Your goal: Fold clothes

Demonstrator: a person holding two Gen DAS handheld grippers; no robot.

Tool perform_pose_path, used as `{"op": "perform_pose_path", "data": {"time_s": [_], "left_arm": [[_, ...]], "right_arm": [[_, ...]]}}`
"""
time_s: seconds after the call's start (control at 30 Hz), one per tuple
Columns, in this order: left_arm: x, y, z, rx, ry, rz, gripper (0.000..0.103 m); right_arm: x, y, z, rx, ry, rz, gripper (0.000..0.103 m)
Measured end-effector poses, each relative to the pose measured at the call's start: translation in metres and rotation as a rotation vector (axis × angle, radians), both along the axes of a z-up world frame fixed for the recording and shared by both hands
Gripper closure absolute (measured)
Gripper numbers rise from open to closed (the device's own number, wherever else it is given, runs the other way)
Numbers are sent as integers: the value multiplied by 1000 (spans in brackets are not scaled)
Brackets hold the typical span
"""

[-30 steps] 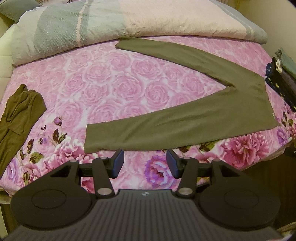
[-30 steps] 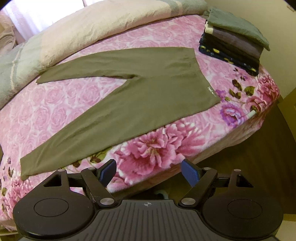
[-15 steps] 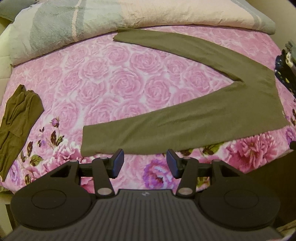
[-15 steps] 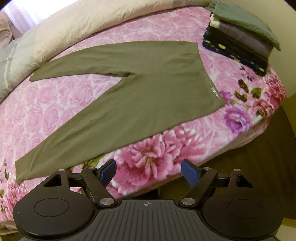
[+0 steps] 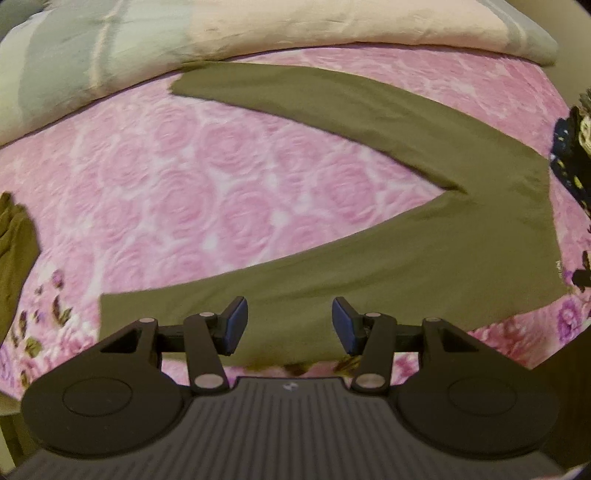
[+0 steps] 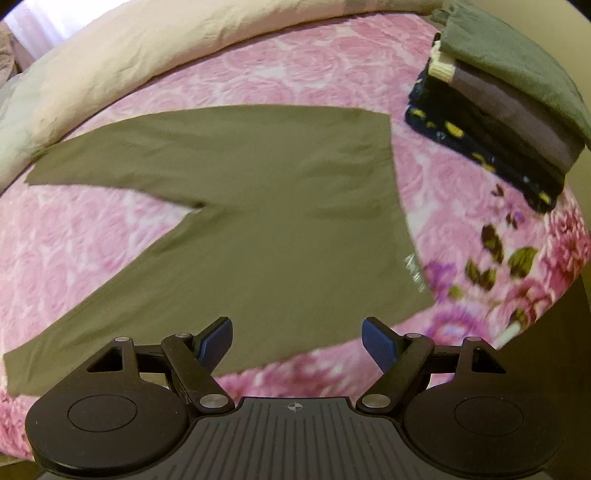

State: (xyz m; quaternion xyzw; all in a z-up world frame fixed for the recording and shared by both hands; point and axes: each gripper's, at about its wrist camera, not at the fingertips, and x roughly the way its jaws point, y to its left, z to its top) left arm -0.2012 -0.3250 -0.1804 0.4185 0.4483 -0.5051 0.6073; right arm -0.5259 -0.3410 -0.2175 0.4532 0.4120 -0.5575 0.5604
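Olive-green leggings [image 5: 424,254] lie spread flat on a bed covered by a pink rose-print blanket [image 5: 192,192], the two legs splayed apart in a wide V with bare blanket showing between them. From the leggings, the far leg runs up toward a pale, rumpled duvet [image 5: 295,29] heaped along the back of the bed, and its cuff stops just short of that duvet or touches it; I cannot tell which. The near leg runs along the front edge of the bed. Beyond the waistband of the leggings sits a stack of folded clothes [image 6: 509,110], dark pieces below and a grey-green one on top, near the waistband but not touching it. Off past the cuff of the near leg, well apart from the leggings, another crumpled olive garment [image 5: 14,251] lies at the blanket's edge. The left gripper [image 5: 288,325] hangs over the near leg close to its cuff, its blue-padded fingers spread with nothing between them. The right gripper [image 6: 297,339] hangs over the same near edge of the leggings, closer to the waistband, fingers likewise spread wide and holding nothing.
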Motion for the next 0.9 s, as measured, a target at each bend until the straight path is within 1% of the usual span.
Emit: {"op": "perform_pose_path", "data": {"time_s": [0.1,0.23,0.33,0.4,0.47,0.53,0.6,0.73,0.9], "left_arm": [[-20,-20,-6,5,7,-20,57],[-27,-33,-16,19,-1,-27,57],[-32,-43,-24,30,-7,-32,57],[-35,-50,-29,37,-11,-35,57],[-34,-53,-32,37,-18,-40,57],[-32,-57,-37,36,-22,-50,57],[-30,-62,-46,33,-15,-68,57],[-28,-75,-73,22,13,-123,57],[-27,-101,-102,-42,53,-213,57]], "right_arm": [[-19,-22,-9,16,3,-7,23],[-34,-42,-21,34,-4,-7,23],[-37,-50,-31,44,-26,21,23],[-35,-55,-42,64,-20,47,23],[-34,-58,-53,81,-10,53,23],[-34,-60,-63,90,-23,47,23],[-35,-63,-71,89,-31,42,23],[-39,-67,-89,83,-13,42,23],[-48,-76,-109,68,6,48,23]]}}
